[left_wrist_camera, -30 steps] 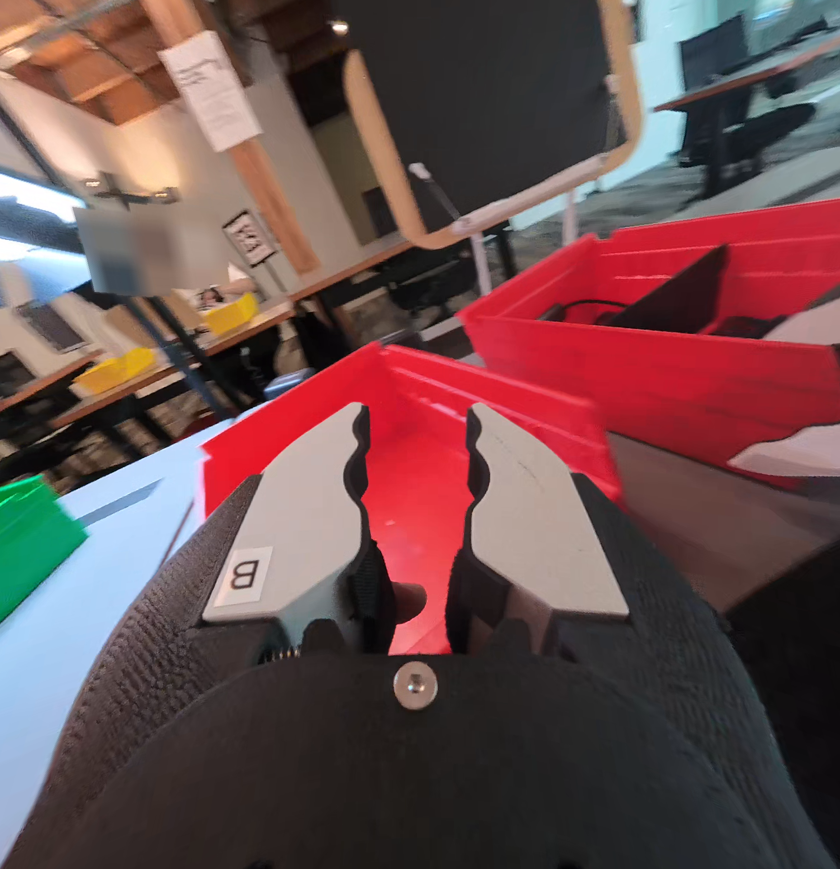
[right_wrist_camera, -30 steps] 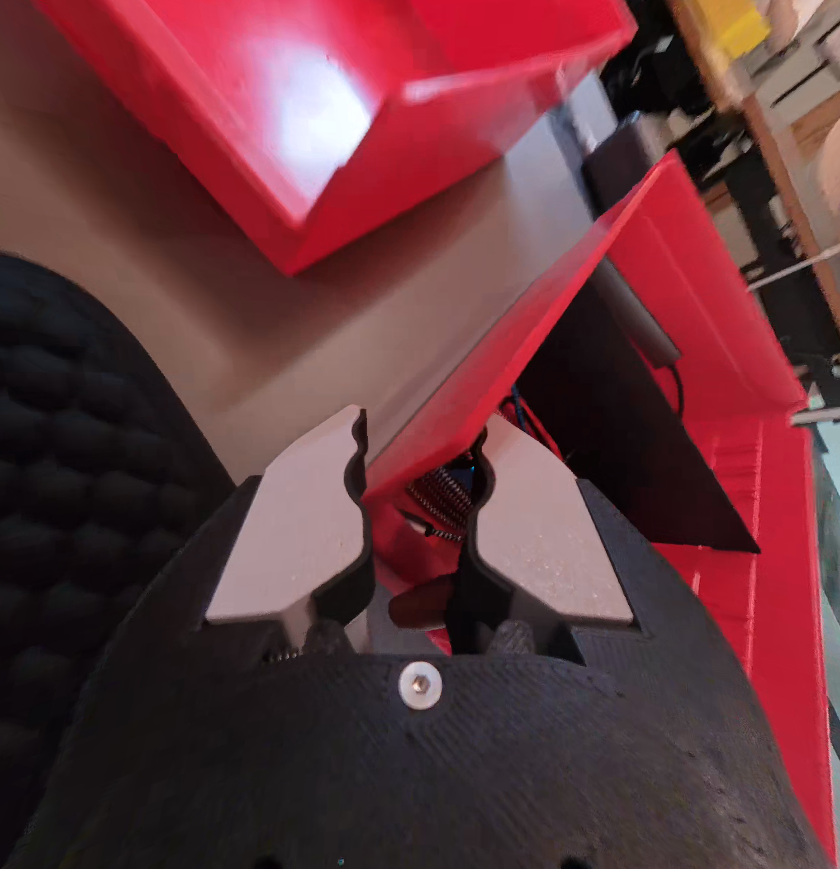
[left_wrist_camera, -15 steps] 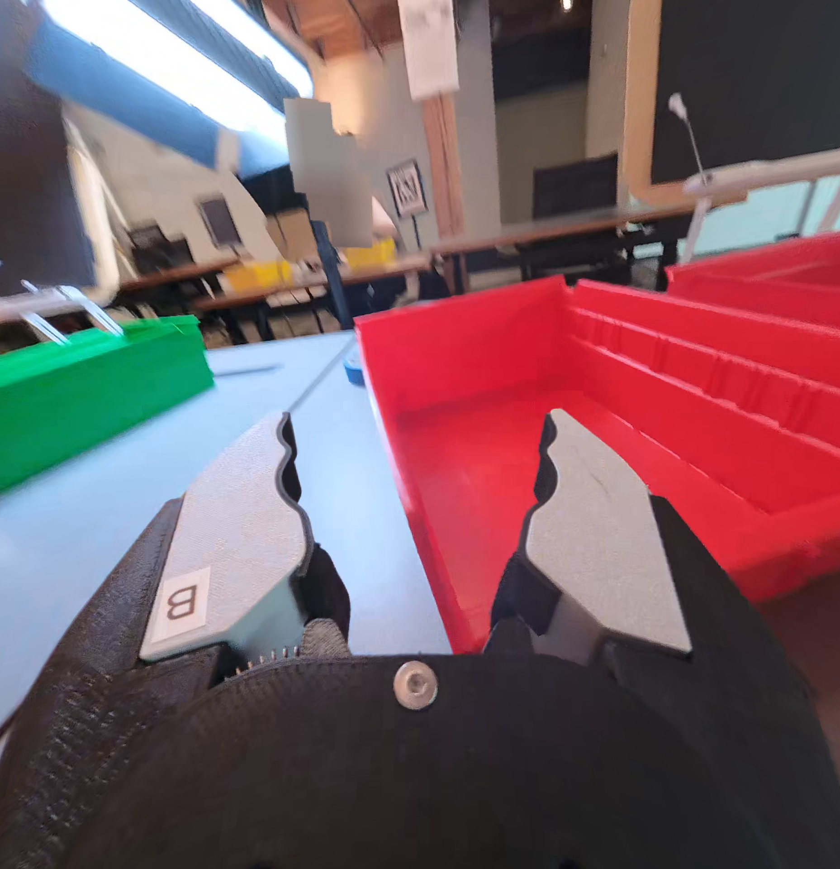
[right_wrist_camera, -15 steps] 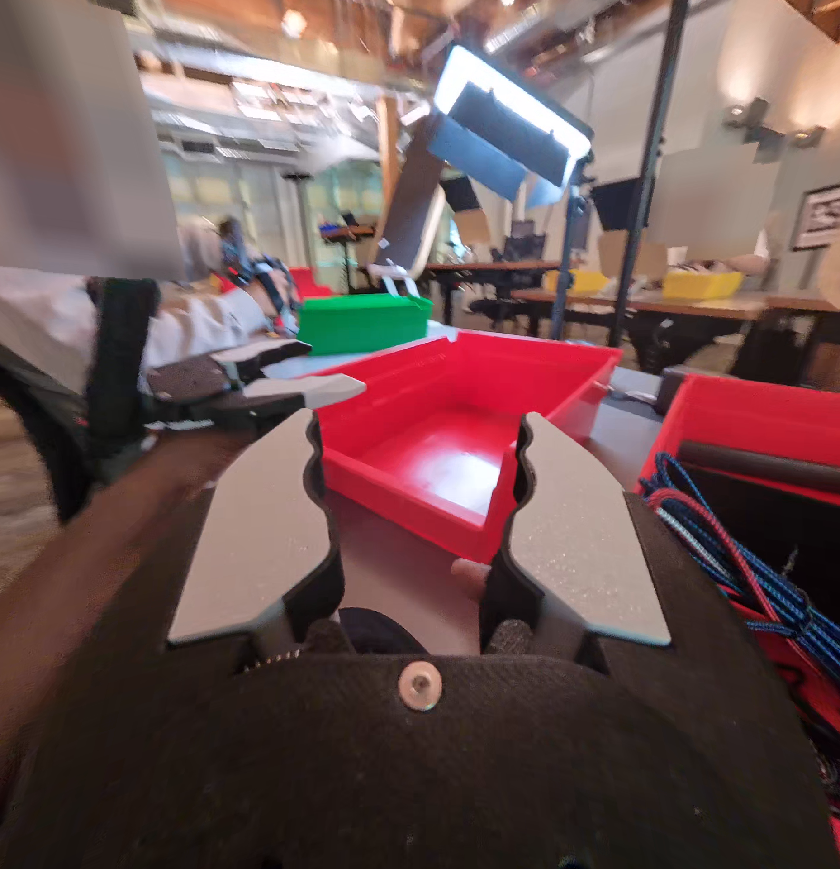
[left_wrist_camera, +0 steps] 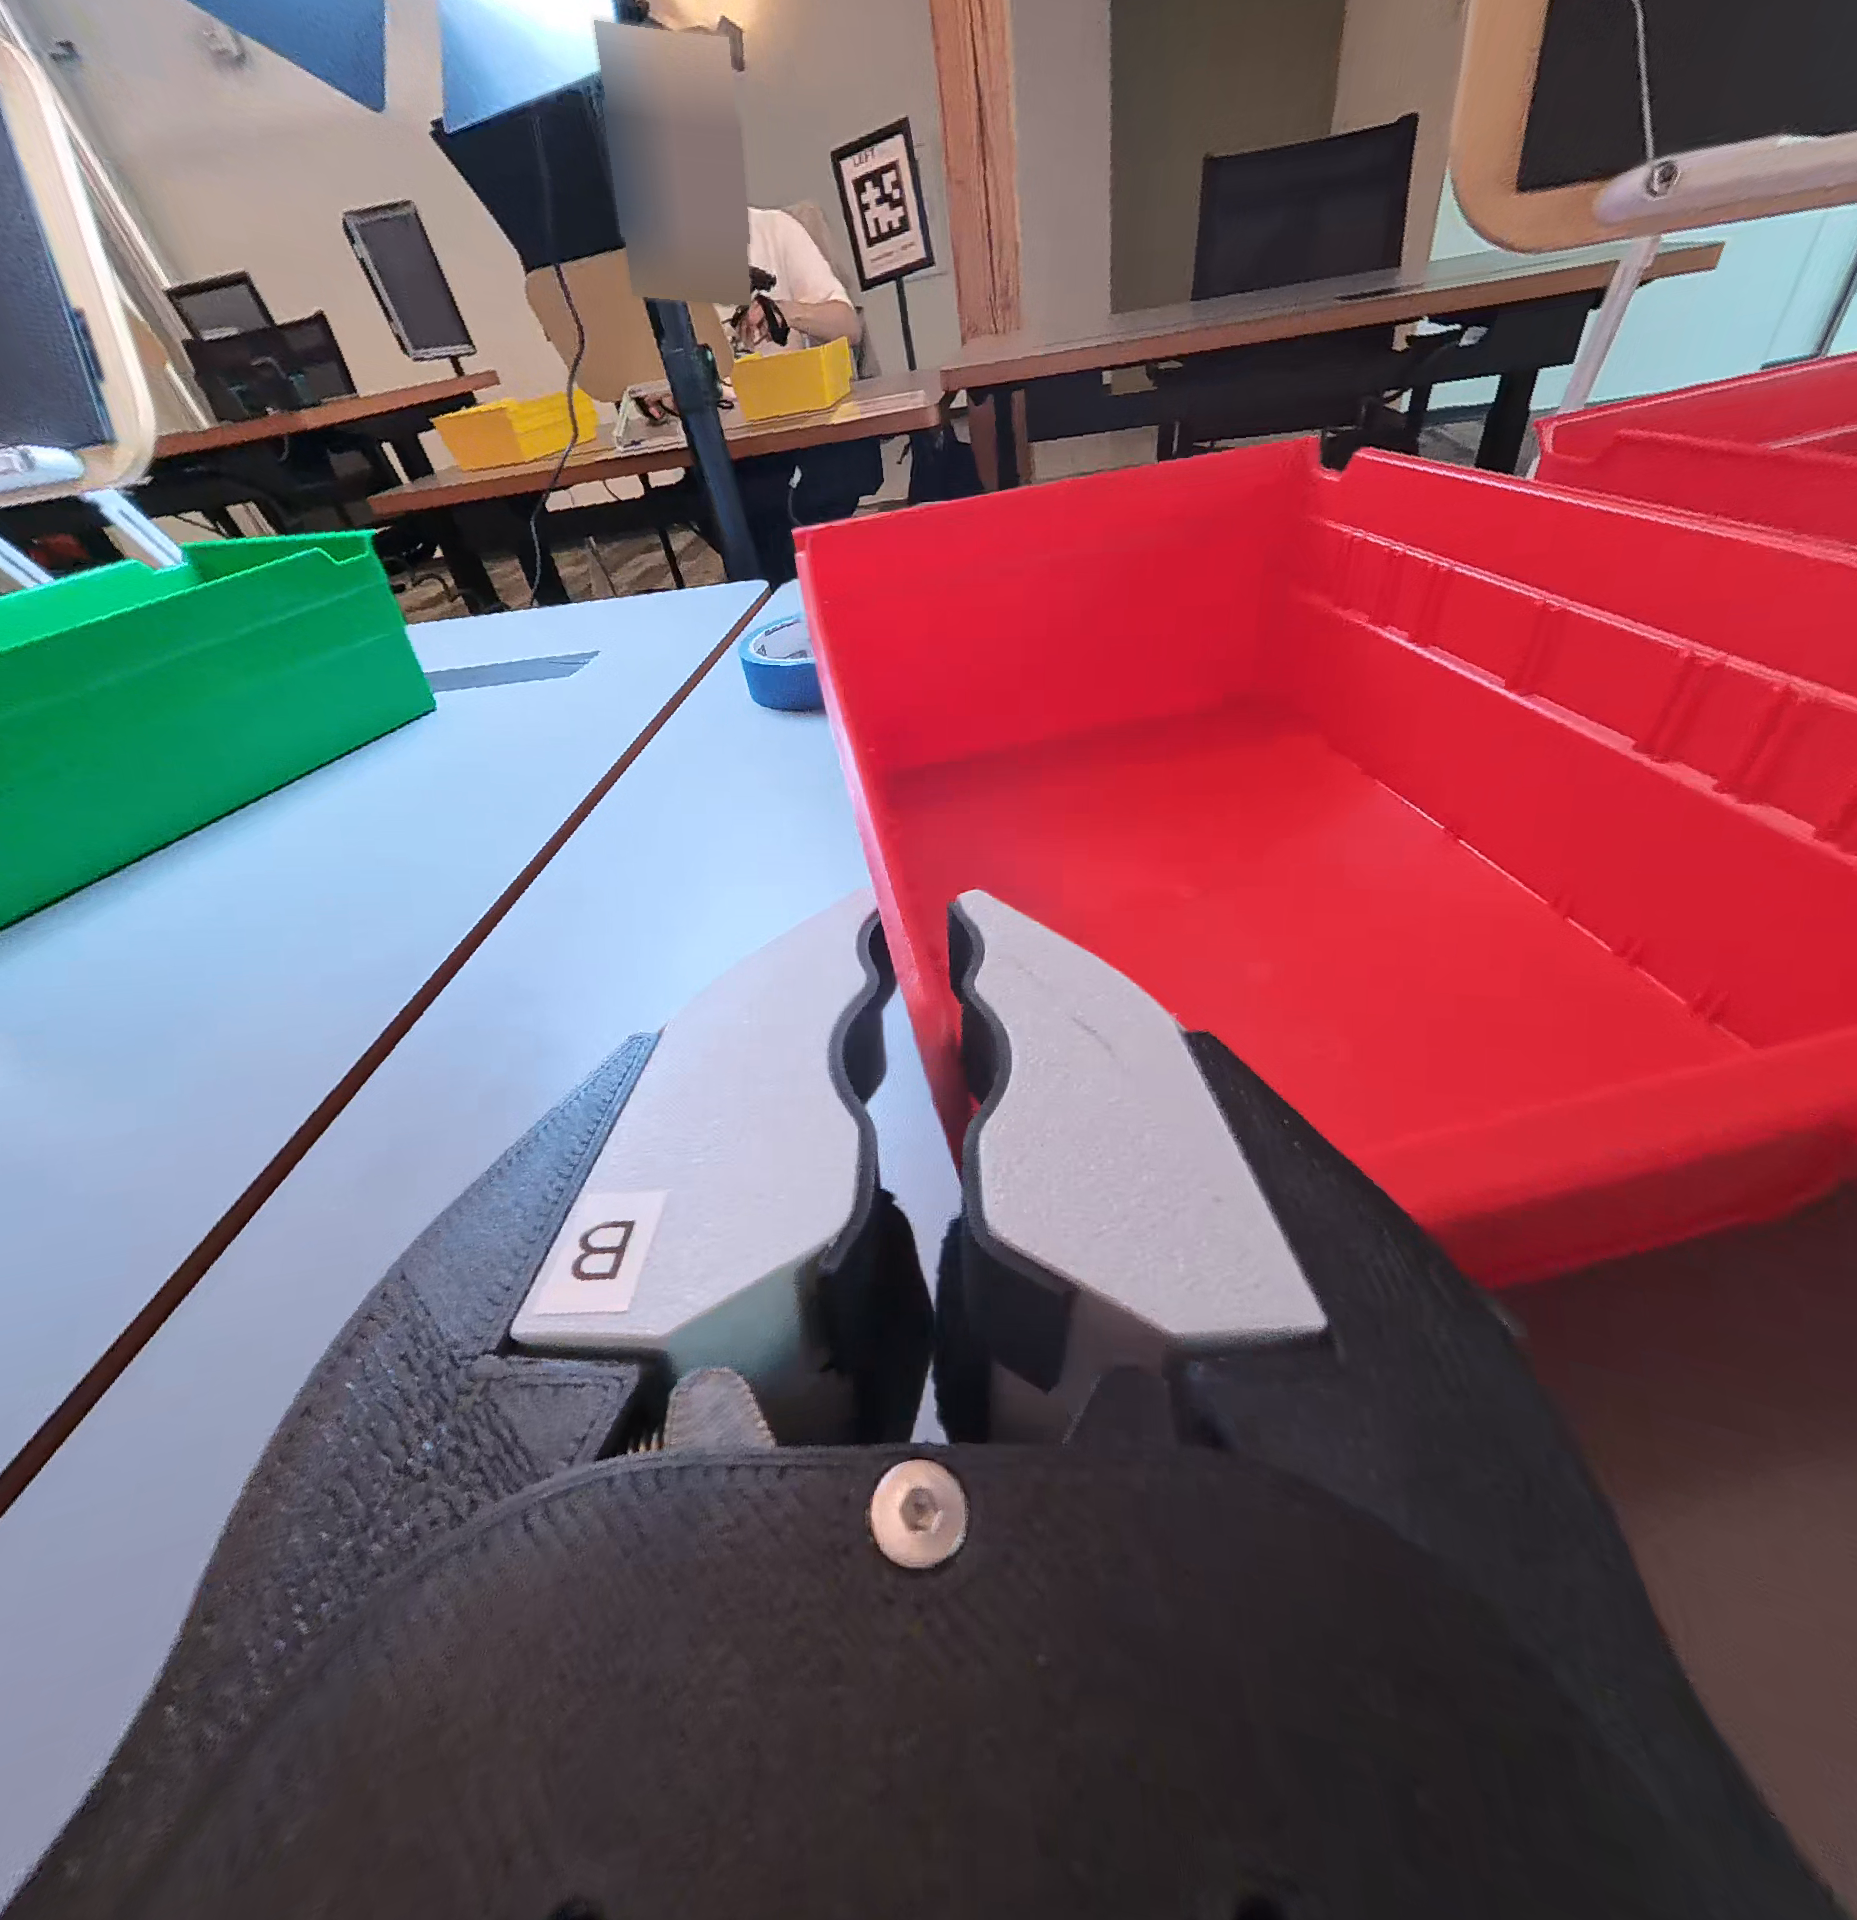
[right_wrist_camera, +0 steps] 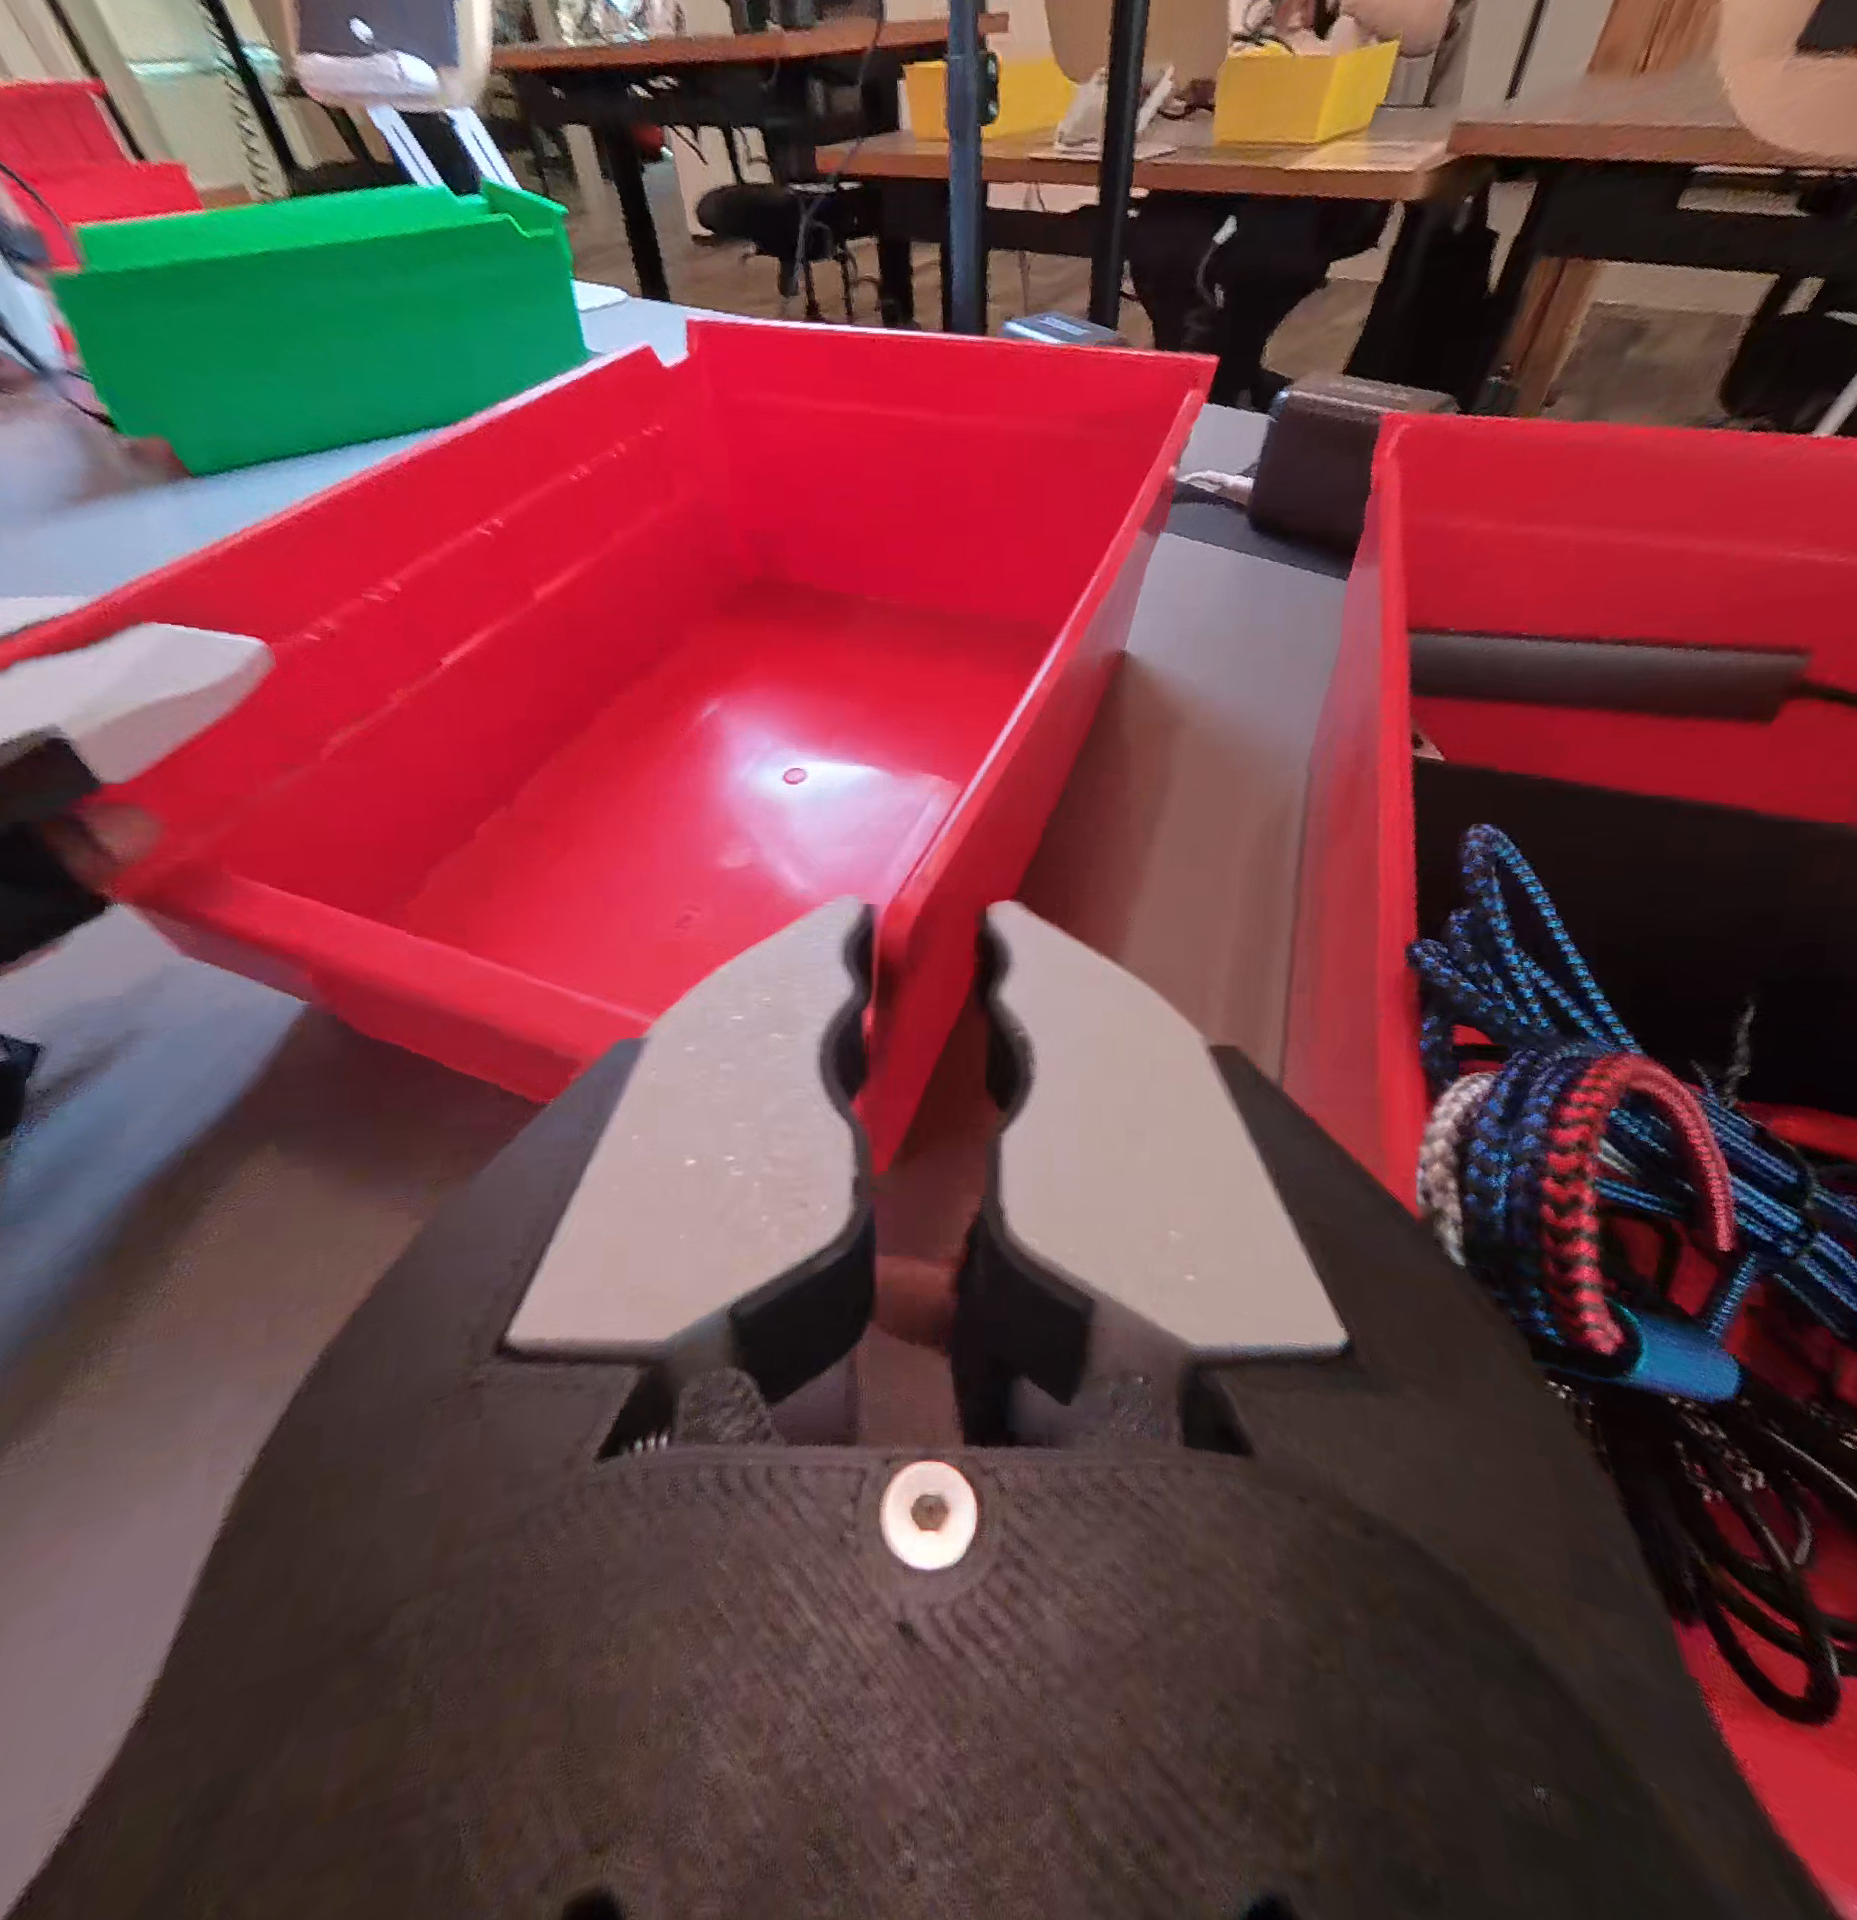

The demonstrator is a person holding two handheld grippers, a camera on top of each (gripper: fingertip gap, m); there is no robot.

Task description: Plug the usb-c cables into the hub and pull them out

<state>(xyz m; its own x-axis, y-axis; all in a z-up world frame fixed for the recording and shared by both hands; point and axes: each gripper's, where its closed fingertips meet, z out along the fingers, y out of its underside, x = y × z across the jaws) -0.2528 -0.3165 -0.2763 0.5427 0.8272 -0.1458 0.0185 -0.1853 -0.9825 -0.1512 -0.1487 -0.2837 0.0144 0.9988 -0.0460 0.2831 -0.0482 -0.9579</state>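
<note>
An empty red bin lies in front of me. My left gripper is shut on its left wall near the front corner. My right gripper is closed around its right wall, which stands between the fingers. The left gripper also shows in the right wrist view at the bin's left edge. A second red bin to the right holds braided blue and red usb-c cables, thin black cables and a dark grey hub behind a black divider.
A green bin stands at the far left on the grey table. A blue tape roll lies behind the empty bin. A dark box sits at the back. The second red bin's rim is at the right. One gripper's finger ends stand about 20 centimeters off the other's.
Both grippers were wide open half a second ago and have closed, the left on the empty bin's left wall, the right on its right wall. Both views have settled lower.
</note>
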